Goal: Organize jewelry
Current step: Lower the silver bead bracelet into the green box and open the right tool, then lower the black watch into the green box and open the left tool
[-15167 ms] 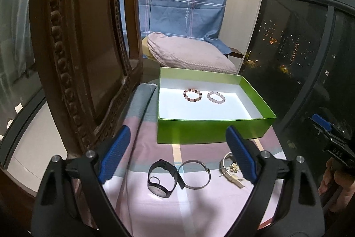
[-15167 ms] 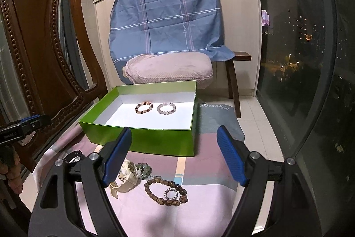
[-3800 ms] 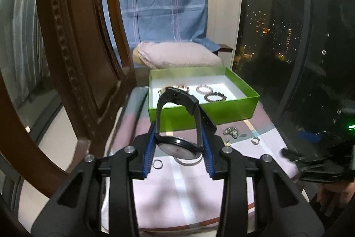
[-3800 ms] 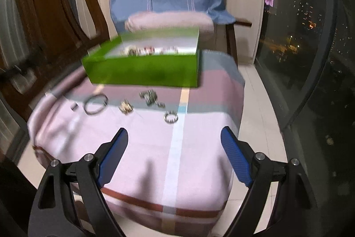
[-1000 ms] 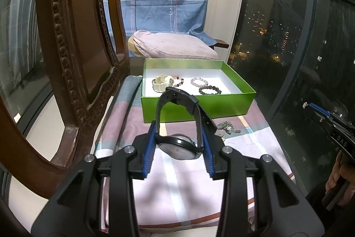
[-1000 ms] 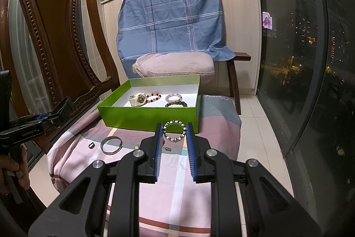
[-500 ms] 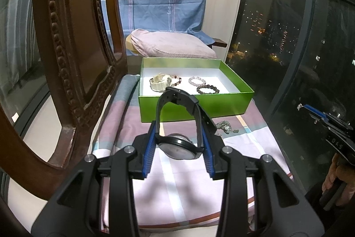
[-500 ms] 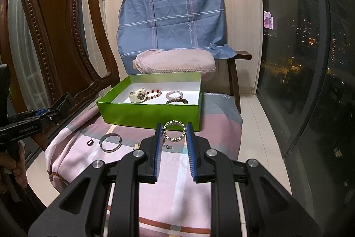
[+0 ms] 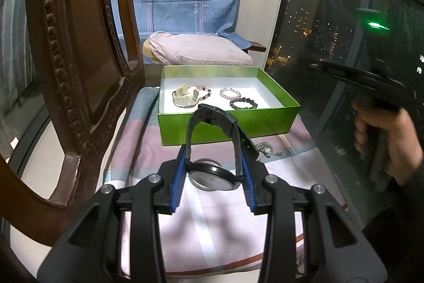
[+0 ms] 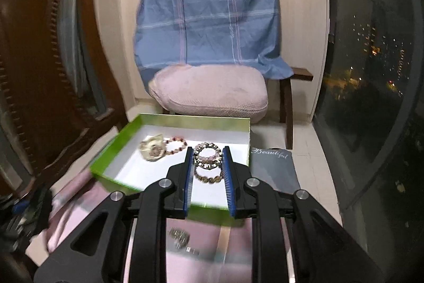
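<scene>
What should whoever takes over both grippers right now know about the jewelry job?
Left gripper: shut on the black watch, held above the striped cloth, short of the green box.
Right gripper: shut on a studded bracelet, over the box's near edge.
In the box: cream watch, three bead bracelets.
On the cloth: a small pile of silver pieces in front of the box.
Done: four pieces boxed.
Left: set down the bracelet, then the black watch, then gather the silver pieces.
</scene>
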The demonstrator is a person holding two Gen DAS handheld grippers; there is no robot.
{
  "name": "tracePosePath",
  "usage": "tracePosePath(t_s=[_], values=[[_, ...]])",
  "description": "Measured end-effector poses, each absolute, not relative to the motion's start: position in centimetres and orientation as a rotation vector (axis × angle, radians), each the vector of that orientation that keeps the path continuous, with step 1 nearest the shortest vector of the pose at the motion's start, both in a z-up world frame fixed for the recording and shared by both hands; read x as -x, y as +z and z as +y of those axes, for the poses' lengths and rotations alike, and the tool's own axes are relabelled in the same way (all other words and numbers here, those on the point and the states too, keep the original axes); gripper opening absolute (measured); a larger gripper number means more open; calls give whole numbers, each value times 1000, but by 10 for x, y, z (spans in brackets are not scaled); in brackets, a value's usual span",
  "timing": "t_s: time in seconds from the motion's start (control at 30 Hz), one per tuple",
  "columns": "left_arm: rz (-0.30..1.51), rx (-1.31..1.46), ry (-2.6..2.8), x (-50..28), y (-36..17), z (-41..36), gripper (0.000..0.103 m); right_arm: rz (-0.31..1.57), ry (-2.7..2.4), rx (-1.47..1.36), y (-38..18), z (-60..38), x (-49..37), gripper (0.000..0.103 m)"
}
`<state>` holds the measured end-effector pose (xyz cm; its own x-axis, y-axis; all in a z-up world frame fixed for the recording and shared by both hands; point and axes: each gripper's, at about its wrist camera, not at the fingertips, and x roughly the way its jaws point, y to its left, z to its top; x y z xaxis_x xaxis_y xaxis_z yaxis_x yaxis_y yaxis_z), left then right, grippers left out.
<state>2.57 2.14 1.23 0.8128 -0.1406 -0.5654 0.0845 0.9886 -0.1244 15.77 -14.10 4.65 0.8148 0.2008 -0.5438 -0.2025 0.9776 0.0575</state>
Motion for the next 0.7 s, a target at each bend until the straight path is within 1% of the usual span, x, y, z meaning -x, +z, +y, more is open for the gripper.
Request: tracePosePath(t_s=[0.07,0.1,0.17,0.2,0.27,0.3,0.33,0.43,0.57,0.7], values=[[611,93,-123,-25,13,22,37,646,192,42,30,-136,-181,42],[611,91,-123,-25,13,22,37,663,168,58,24,-136,-185,49],[614,88,-120,-25,12,22,37,658,167,12,22,-143,-175,49],[616,89,-119,-26,12,23,37,626,190,-20,26,-149,-161,49],[619,90,-118,-26,11,23,37,520,197,-51,35,-163,-118,61],[620,91,-116,-26,10,24,37,482,179,-69,37,-171,-101,70],[623,94,-114,-26,9,25,37,464,154,-121,37,-184,-82,72],[629,109,-113,-25,9,26,37,449,182,-229,41,-203,-61,72],[638,131,-119,-31,9,22,37,425,154,-120,40,-199,-57,72],[655,126,-128,-49,15,11,37,445,176,-168,36,-207,-65,72]])
